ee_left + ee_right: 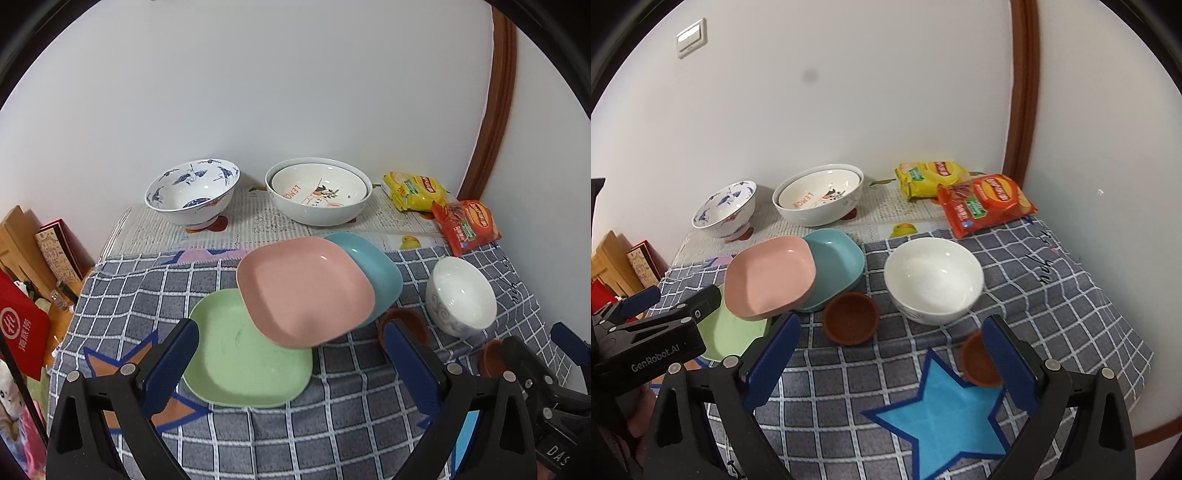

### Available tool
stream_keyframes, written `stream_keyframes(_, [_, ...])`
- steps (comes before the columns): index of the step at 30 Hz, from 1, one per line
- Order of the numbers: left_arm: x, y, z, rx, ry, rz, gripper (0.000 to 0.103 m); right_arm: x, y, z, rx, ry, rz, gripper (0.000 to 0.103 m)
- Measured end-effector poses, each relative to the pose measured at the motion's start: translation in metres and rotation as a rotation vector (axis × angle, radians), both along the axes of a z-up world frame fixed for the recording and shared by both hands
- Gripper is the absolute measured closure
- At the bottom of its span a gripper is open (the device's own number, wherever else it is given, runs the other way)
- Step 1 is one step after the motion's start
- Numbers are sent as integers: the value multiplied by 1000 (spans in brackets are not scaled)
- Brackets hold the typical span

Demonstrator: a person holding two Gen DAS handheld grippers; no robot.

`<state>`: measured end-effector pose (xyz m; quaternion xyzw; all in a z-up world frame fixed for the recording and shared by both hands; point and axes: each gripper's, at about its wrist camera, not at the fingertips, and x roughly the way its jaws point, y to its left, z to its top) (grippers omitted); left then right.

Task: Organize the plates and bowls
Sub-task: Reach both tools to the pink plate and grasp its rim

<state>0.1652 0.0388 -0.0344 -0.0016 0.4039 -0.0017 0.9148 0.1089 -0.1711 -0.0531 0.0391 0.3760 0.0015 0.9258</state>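
Note:
A pink plate [306, 291] [768, 277] lies tilted across a green plate [240, 350] [735, 328] and a blue plate [380, 273] [834, 266]. A white bowl [460, 295] [934, 280] stands to the right, with two small brown bowls [851, 323] [979, 362] in front. At the back stand a blue-patterned bowl [192, 192] [726, 208] and two nested white bowls [317, 195] [818, 199]. My left gripper [291, 362] is open, over the green plate's near side. My right gripper [894, 362] is open and empty in front of the brown bowls.
Yellow [931, 177] and red [986, 203] snack bags lie at the back right by the wall. The checked cloth [1052, 295] drops off at the table's right and front edges. Boxes and a red bag [22, 325] stand off the left edge.

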Motion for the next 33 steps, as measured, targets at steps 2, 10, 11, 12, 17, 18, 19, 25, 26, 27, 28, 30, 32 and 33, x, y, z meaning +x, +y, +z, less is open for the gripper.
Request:
stream_keyframes(2, [7,3,-2,-3,2,3,3,7,4,-2,-10,-1,4,6])
stream_keyframes(10, [40,22,-21,-17,44,39,5,40,17,-12,-25,15,35,11])
stream_keyframes(11, [43,24,-23,-18,50,45,5,45,17,-14,-28,19,37,11])
stream_keyframes(12, [48,26,-27,-19,59,51,6,49,17,-16,-27,22,38,13])
stream_keyframes(17, [70,35,-45,-32,104,65,12,72,17,-26,-10,39,50,16])
stream_keyframes(18, [74,37,-48,-35,112,67,12,77,17,-28,-6,43,54,17])
stream_keyframes(19, [77,38,-51,-37,119,67,12,82,18,-30,-1,46,59,18])
stream_keyframes(25, [93,44,-68,-54,147,67,14,110,31,-46,8,72,106,25])
stream_keyframes(26, [95,45,-69,-58,148,70,15,114,33,-49,9,78,114,27])
stream_keyframes(27, [98,46,-71,-60,149,73,16,118,36,-51,13,84,124,29])
stream_keyframes(28, [100,48,-73,-63,149,75,18,122,39,-53,19,86,135,31])
stream_keyframes(30, [105,50,-76,-69,152,81,19,129,43,-56,27,84,161,33])
stream_keyframes(32, [110,51,-81,-80,163,78,25,137,46,-60,36,85,176,35])
stream_keyframes(33, [112,52,-82,-84,167,76,27,142,49,-62,53,93,191,38])
